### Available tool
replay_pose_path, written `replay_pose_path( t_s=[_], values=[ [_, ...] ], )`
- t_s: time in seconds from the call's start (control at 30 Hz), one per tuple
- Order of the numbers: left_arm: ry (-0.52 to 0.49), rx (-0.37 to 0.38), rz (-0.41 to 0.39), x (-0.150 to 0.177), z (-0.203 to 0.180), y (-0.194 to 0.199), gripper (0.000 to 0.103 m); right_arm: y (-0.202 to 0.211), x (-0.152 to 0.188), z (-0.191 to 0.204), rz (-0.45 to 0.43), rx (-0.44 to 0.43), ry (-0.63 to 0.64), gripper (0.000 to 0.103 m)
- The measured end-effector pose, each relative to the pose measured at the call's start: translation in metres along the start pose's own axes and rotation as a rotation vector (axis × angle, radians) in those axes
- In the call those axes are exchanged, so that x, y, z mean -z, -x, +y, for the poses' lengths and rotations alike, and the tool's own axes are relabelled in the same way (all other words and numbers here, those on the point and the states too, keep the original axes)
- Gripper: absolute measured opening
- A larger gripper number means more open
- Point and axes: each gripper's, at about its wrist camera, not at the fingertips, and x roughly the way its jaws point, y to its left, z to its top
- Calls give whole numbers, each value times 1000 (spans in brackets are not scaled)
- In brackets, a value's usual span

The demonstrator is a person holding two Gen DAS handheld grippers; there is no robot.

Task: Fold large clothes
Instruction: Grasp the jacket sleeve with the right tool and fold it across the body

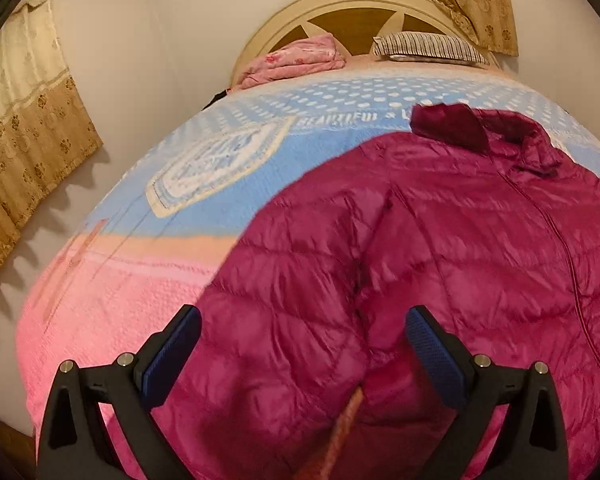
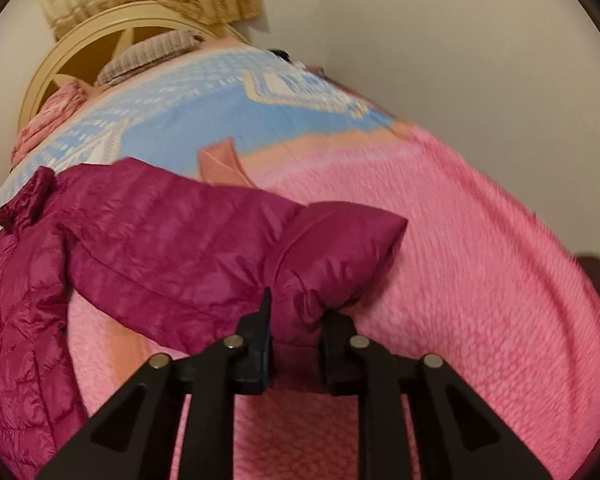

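A magenta quilted puffer jacket [image 1: 440,248] lies front up on the bed, collar toward the headboard, zipper closed. My left gripper [image 1: 302,336] is open and hovers just above the jacket's left sleeve and side. In the right wrist view the jacket's other sleeve [image 2: 204,248] stretches across the pink blanket. My right gripper [image 2: 298,320] is shut on the sleeve's cuff end [image 2: 340,256], which bunches between the pads.
The bed has a pink and blue blanket [image 1: 148,280] [image 2: 460,280]. A folded pink quilt [image 1: 296,60] and a striped pillow [image 1: 424,46] lie by the cream headboard [image 1: 352,0]. Curtains [image 1: 24,140] hang on the walls to the left and behind.
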Motion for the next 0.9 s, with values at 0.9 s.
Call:
replay_pose_path(
  t_s=[0.9],
  values=[
    [67, -1, -16, -18, 36, 1, 102, 24, 11, 330, -200, -185, 622, 19]
  ],
)
